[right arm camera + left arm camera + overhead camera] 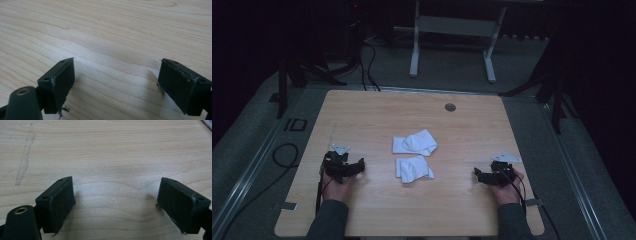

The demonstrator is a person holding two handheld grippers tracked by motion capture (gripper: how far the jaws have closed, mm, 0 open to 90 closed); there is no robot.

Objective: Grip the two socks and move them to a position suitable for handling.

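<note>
Socks sit mid-table: two white cotton socks [414, 156], one nearer you, one farther. Your left gripper [115, 202] and right gripper [116, 83] rest on the light wooden table [362, 115], jaws apart, well clear either side.

Two white socks on a wooden table, a gripper resting at each side.

The far sock [414, 143] and the near sock [413, 169] lie just beside each other at the middle of the table [372, 110]. The left gripper [354, 168] sits well apart to their left, the right gripper [479, 175] well apart to their right, both pointing inward, each held by a hand coming from the near edge.
</note>
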